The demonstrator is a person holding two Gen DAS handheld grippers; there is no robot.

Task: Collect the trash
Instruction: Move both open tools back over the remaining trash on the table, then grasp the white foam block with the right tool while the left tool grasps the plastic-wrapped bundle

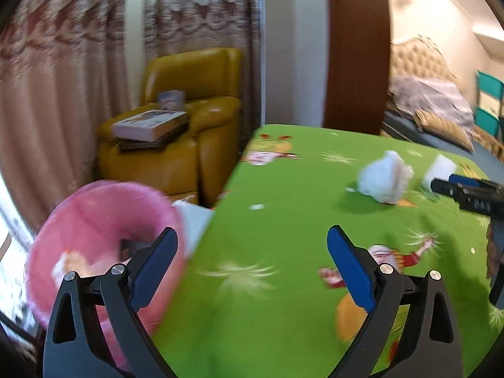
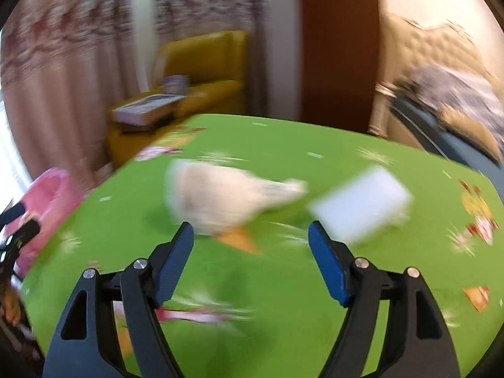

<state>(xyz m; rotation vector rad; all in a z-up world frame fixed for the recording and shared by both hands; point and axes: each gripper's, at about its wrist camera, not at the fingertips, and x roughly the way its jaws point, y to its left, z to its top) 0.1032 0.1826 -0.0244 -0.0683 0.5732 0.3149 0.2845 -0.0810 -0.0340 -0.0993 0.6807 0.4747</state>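
A crumpled white paper wad [image 1: 384, 178] lies on the green patterned tablecloth [image 1: 283, 283]; in the blurred right wrist view it [image 2: 220, 198] is just ahead of my right gripper [image 2: 251, 233], which is open and empty. A flat white packet [image 2: 362, 203] lies to its right, also in the left wrist view [image 1: 439, 168]. My left gripper [image 1: 252, 236] is open and empty over the table's left edge. A pink trash bin [image 1: 100, 239] stands beside the table, below the left finger, with scraps inside. The right gripper's tip [image 1: 466, 192] shows near the packet.
A yellow armchair [image 1: 189, 119] with stacked books [image 1: 148, 126] stands behind the table's left corner, before curtains. A brown door frame [image 1: 356, 47] and a bed [image 1: 434, 107] lie at the back right. A small white scrap [image 1: 256, 207] lies on the cloth.
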